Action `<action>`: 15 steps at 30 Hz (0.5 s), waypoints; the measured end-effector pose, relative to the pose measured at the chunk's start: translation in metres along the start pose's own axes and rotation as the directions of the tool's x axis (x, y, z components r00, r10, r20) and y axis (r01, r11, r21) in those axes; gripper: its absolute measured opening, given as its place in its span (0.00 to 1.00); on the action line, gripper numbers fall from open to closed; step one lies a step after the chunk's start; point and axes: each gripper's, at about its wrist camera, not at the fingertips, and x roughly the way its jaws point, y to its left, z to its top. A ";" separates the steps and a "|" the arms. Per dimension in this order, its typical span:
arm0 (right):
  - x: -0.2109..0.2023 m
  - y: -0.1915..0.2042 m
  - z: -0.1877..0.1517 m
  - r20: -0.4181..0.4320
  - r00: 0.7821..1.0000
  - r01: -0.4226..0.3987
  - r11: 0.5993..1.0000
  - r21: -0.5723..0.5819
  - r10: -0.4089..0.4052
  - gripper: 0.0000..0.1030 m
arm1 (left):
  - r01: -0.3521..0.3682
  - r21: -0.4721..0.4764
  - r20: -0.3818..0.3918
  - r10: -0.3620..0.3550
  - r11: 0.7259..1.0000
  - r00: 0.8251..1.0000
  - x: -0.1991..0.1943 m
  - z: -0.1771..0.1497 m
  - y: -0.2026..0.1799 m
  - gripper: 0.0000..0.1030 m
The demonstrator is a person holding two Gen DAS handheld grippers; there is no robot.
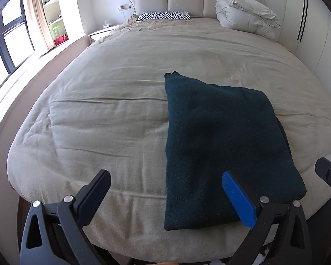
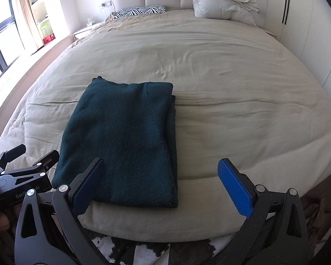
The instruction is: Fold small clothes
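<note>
Folded dark green sweater [image 2: 123, 141] lies flat near the bed's [image 2: 231, 101] foot edge, bare bedding all around. Left tool [image 1: 165, 195] spread wide, empty, at the sweater's near-left edge. Right tool [image 2: 161, 182] spread wide, empty, at its near-right corner. Far: zebra pillow [image 2: 141, 10], rolled duvet [image 2: 222, 2].

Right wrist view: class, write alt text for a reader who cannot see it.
A dark green sweater, folded into a rectangle, lies on a beige bed near its foot. The right gripper hovers open above it, holding nothing; the left gripper shows at the left edge.
</note>
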 end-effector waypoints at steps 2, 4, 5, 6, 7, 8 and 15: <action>0.001 0.001 0.000 -0.002 1.000 0.000 1.000 -0.001 0.000 1.00 | 0.000 -0.002 -0.003 0.000 1.000 1.000 0.001 0.000 0.001 1.00; 0.002 0.001 0.000 -0.004 1.000 0.000 1.000 -0.005 0.000 1.00 | 0.001 -0.004 -0.005 -0.001 1.000 1.000 0.002 0.000 0.001 1.00; 0.003 0.002 0.001 -0.005 1.000 0.001 1.000 -0.007 -0.001 1.00 | 0.001 -0.004 -0.006 -0.001 1.000 1.000 0.002 0.000 0.002 1.00; 0.003 0.002 0.001 -0.005 1.000 0.001 1.000 -0.008 -0.001 1.00 | 0.001 -0.004 -0.007 -0.001 1.000 1.000 0.002 0.000 0.002 1.00; 0.003 0.003 0.000 -0.005 1.000 0.002 1.000 -0.009 -0.002 1.00 | 0.001 -0.004 -0.007 -0.001 1.000 1.000 0.002 0.000 0.002 1.00; 0.004 0.003 0.000 -0.006 1.000 0.002 1.000 -0.008 -0.002 1.00 | 0.001 -0.004 -0.008 -0.001 1.000 1.000 0.002 0.000 0.001 1.00; 0.004 0.004 -0.001 -0.008 1.000 0.002 1.000 -0.007 -0.002 1.00 | 0.001 -0.003 -0.008 -0.001 1.000 1.000 0.003 0.000 0.002 1.00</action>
